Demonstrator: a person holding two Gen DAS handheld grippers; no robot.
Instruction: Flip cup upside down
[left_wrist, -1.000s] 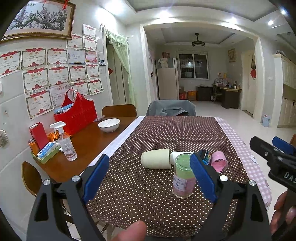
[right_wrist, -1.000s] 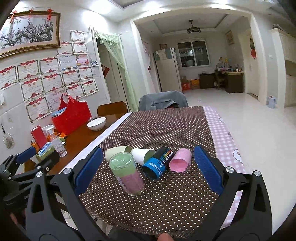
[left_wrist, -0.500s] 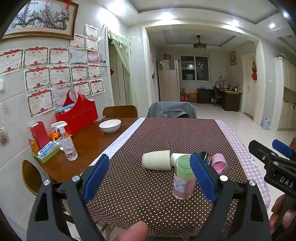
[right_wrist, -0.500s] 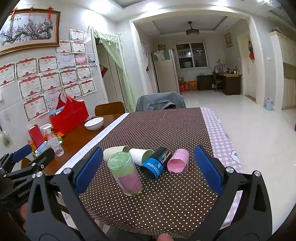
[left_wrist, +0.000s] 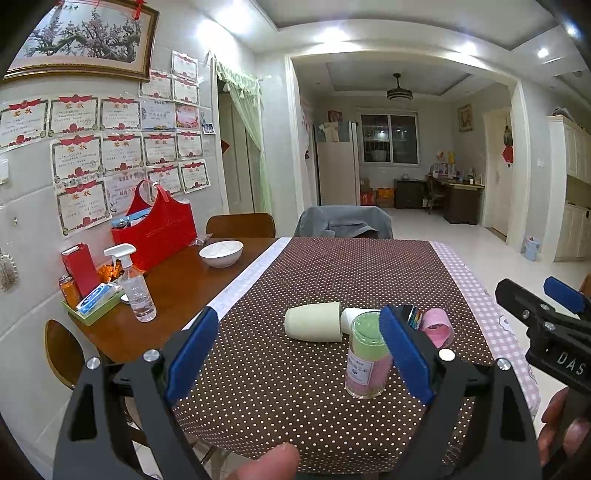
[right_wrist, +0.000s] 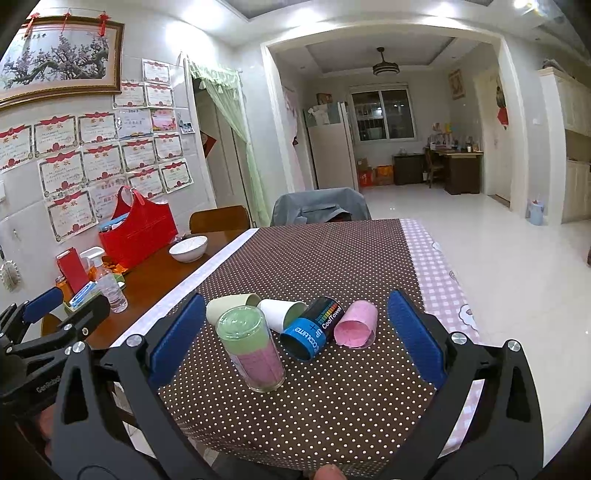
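Note:
A clear cup with green and pink inside (left_wrist: 367, 356) (right_wrist: 252, 350) stands mouth down near the front of the brown dotted tablecloth (left_wrist: 332, 277) (right_wrist: 325, 254). Behind it several cups lie on their sides in a row: a cream cup (left_wrist: 313, 322) (right_wrist: 231, 306), a white cup (right_wrist: 281, 312), a black and blue cup (right_wrist: 312, 328) and a pink cup (left_wrist: 437, 326) (right_wrist: 356, 324). My left gripper (left_wrist: 295, 350) is open and empty, held before the table's front edge. My right gripper (right_wrist: 295, 332) is open and empty too, facing the cups.
On the bare wooden table part at left stand a white bowl (left_wrist: 221, 253), a spray bottle (left_wrist: 135, 284), a red bag (left_wrist: 155, 229) and a green tray of small items (left_wrist: 92, 301). Chairs (left_wrist: 343, 221) stand at the far end. The right gripper shows at the left view's right edge (left_wrist: 546, 332).
Both grippers have drawn back and risen a little, so the cups sit slightly farther away. No cup has moved.

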